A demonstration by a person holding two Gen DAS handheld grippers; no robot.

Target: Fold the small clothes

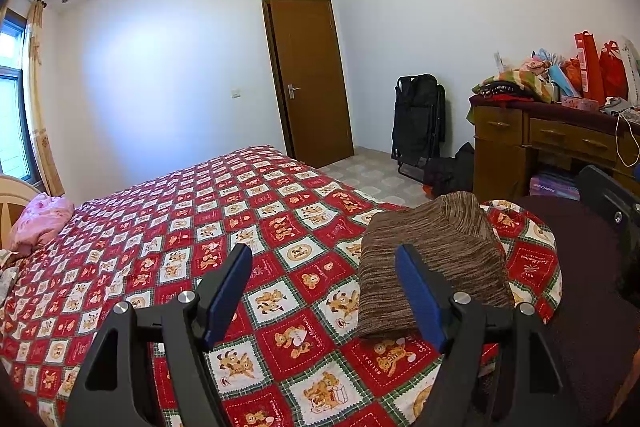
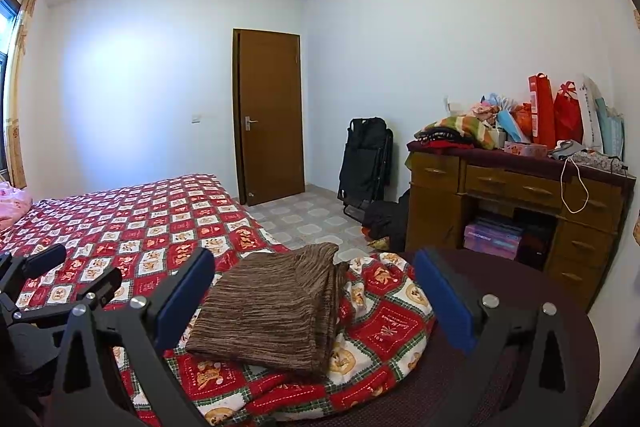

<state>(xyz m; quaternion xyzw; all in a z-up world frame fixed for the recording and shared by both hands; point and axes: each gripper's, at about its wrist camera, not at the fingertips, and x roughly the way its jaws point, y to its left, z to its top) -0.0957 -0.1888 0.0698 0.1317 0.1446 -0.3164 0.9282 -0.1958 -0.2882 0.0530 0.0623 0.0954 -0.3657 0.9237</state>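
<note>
A brown striped garment lies folded on the red patterned bedspread near the bed's right corner; it also shows in the right wrist view. My left gripper is open and empty, held above the bedspread just left of the garment. My right gripper is open and empty, its blue pads on either side of the garment's near end, held back from it. The left gripper shows at the left of the right wrist view.
A pink garment lies at the bed's far left. A dark cushion sits right of the bedspread. A wooden desk piled with clothes and bags stands at the right wall. A black folded chair leans beside the brown door.
</note>
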